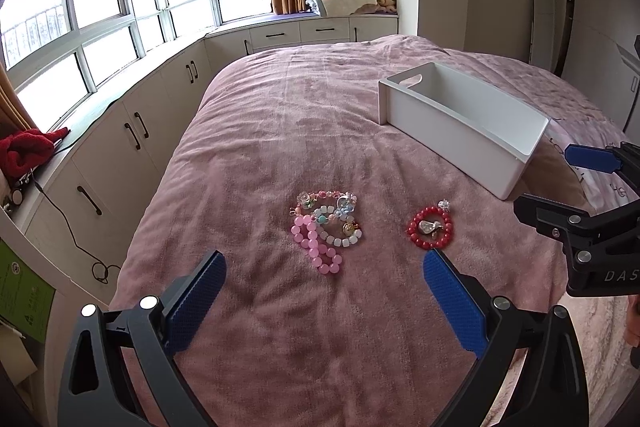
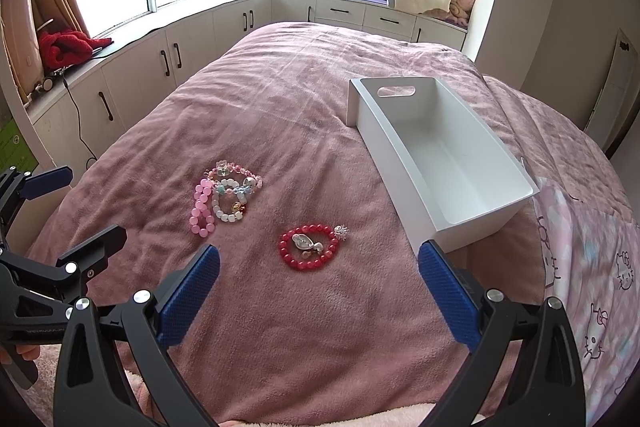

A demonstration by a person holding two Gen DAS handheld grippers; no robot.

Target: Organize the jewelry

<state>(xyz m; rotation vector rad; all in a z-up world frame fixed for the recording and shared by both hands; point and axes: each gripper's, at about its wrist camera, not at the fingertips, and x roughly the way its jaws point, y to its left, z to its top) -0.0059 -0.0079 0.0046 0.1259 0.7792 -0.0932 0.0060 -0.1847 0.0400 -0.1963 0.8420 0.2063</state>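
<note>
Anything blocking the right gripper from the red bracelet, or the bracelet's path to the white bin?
Nothing visible. The right gripper is open, with only bare pink blanket between it and the red bracelet. From there to the white bin the blanket is also bare; the bin is open-topped and looks empty. The pile of bracelets lies off to the other side.

The right gripper (image 1: 560, 183) is cut off by the left view's edge; the small charms (image 1: 429, 227) inside the red bracelet (image 1: 430, 233) cannot be identified.
</note>
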